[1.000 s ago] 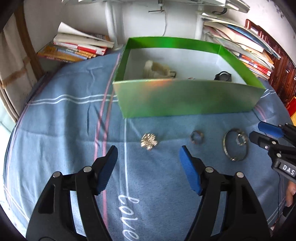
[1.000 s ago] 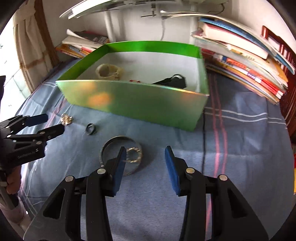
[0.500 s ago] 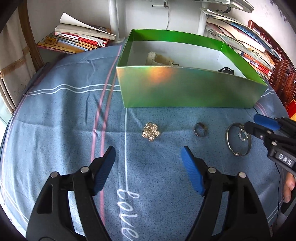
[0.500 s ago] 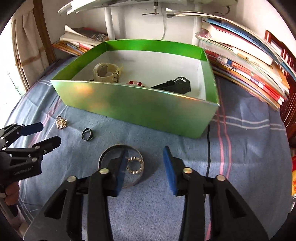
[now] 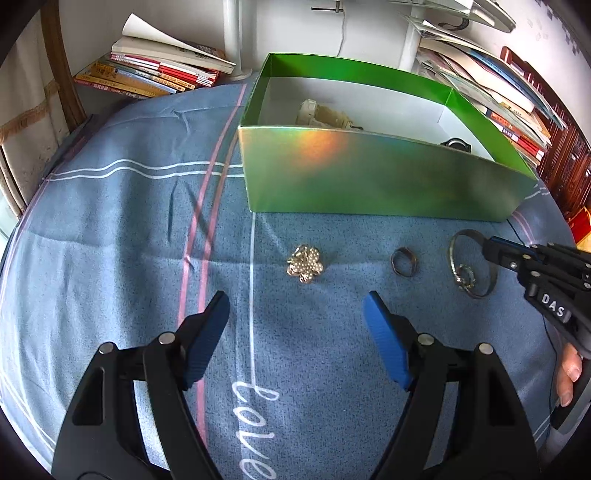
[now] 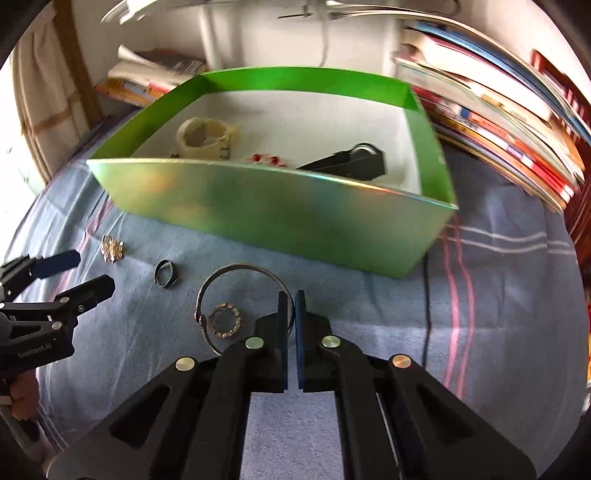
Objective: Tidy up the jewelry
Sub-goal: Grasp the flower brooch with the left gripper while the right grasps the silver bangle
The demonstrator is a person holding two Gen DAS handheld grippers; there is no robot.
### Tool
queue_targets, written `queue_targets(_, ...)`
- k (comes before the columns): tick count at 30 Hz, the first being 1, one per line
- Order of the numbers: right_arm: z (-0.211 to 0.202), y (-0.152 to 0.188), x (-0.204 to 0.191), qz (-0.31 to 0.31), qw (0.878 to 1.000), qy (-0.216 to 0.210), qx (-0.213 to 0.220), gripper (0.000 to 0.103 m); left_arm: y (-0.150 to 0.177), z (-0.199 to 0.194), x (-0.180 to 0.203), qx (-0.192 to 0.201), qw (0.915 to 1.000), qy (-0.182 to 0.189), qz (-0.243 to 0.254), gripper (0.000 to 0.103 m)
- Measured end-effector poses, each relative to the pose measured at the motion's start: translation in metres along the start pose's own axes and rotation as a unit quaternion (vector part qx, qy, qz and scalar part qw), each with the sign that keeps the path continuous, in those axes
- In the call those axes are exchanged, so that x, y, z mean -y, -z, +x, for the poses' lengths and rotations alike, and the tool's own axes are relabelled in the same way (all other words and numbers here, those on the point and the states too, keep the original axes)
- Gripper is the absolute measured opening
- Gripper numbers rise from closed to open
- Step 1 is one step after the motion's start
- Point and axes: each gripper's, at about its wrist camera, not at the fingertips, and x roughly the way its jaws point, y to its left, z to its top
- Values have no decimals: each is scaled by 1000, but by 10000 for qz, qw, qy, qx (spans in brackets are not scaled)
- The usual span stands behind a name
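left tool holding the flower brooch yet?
No: the left tool is open above the blue cloth, short of the flower brooch.

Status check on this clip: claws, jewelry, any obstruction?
Right claw shut on bangle rim, bangle on cloth. Left claw open, short of brooch. Small ring loose between. Green box path unobstructed.

A blue cloth [image 5: 110, 221] with pink and white stripes is spread over the surface, and white lettering [image 5: 258, 424] is printed along one white line. A stack of books [image 5: 159, 70] is piled at the far left against the wall. More books and magazines [image 6: 498, 122] are heaped at the right. A white post [image 5: 231, 33] is seen behind.
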Motion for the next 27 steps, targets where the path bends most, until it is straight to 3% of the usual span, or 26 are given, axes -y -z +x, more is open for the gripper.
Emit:
queue_targets(11, -16, 17, 19, 314, 9995, -35, 10, 4, -17, 6, 20, 284, 9991, -214, 223, 75)
queue_targets(17, -10, 22, 23, 394, 9992, -28, -78, 4, -20, 16, 25, 215, 9989, -223, 343, 67)
queue_targets(22, -10, 21, 23, 378, 9993, -15, -68, 4, -20, 22, 23, 163, 9992, -182, 311, 30)
queue_targets(27, -8, 21, 19, 264, 9996, 62, -81, 5, -17, 21, 27, 212, 9987, -239, 402, 22)
